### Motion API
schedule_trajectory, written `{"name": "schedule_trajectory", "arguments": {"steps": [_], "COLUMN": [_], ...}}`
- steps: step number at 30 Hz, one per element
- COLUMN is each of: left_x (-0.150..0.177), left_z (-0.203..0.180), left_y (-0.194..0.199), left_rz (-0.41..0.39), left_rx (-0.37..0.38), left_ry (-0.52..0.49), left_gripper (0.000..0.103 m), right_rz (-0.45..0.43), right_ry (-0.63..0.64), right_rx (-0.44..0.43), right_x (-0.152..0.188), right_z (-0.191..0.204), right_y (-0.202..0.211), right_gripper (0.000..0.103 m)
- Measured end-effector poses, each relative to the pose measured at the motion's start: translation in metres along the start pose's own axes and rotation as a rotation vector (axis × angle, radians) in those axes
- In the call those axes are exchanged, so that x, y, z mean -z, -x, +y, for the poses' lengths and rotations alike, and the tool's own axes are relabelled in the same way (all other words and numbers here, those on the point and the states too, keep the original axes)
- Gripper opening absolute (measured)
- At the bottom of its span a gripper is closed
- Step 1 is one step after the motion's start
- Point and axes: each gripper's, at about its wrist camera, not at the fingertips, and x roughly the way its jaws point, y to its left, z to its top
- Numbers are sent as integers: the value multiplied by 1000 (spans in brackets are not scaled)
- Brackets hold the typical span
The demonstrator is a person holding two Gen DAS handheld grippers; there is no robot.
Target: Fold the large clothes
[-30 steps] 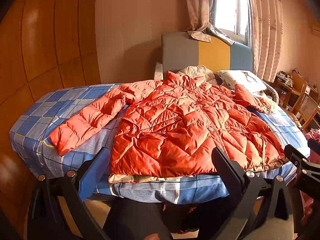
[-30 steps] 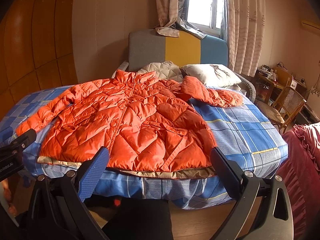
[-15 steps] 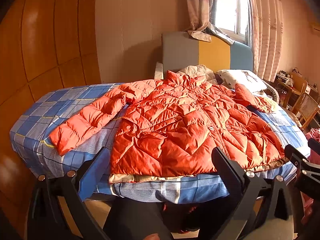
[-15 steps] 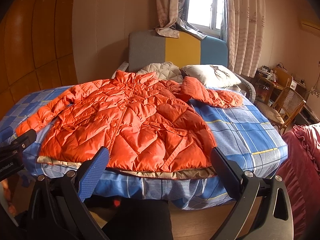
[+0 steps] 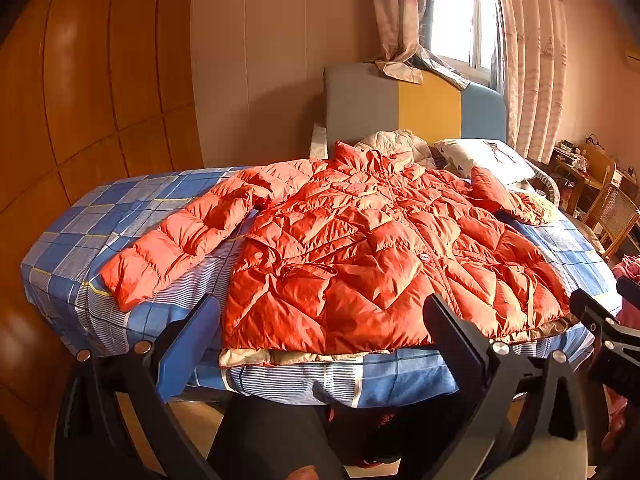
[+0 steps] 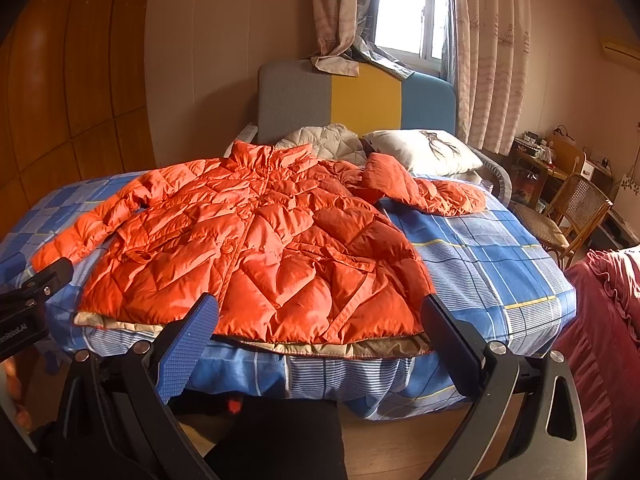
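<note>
An orange quilted puffer jacket [image 5: 360,256] [image 6: 260,248] lies spread front-up on the bed, collar toward the headboard, hem with beige lining at the near edge. Its left sleeve [image 5: 180,240] stretches out flat; its right sleeve [image 6: 424,188] bends near the pillow. My left gripper [image 5: 324,316] hangs open in front of the hem, holding nothing. My right gripper [image 6: 320,316] is open too, short of the hem, with nothing between its fingers. Each gripper shows at the edge of the other's view.
The bed [image 6: 500,264] has a blue checked sheet, a grey-yellow-blue headboard [image 5: 412,108], a pillow [image 6: 424,148] and a beige quilt [image 6: 324,140]. A wicker chair [image 6: 568,216] and cluttered desk stand right. A dark red fabric [image 6: 600,340] sits near right. A person's dark-clothed legs show below.
</note>
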Motion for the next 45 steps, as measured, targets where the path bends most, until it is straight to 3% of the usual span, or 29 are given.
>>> {"name": "schedule_trajectory", "arguments": {"steps": [22, 34, 39, 45], "left_x": [0, 4, 3, 4], "left_z": [5, 19, 65, 162], "left_y": [-8, -34, -59, -88], "left_rz": [16, 57, 131, 154], "left_rx": [-8, -62, 3, -183], "left_ry": [13, 8, 133, 297], "left_gripper": [101, 101, 101, 101], "right_rz": [17, 50, 68, 79], "right_ry": [-13, -35, -32, -25], "right_rx": [-8, -19, -31, -30], "right_x": [-1, 6, 10, 7], "right_z": [-1, -9, -4, 3], "right_y": [-5, -21, -33, -49], "right_gripper": [100, 100, 100, 100]}}
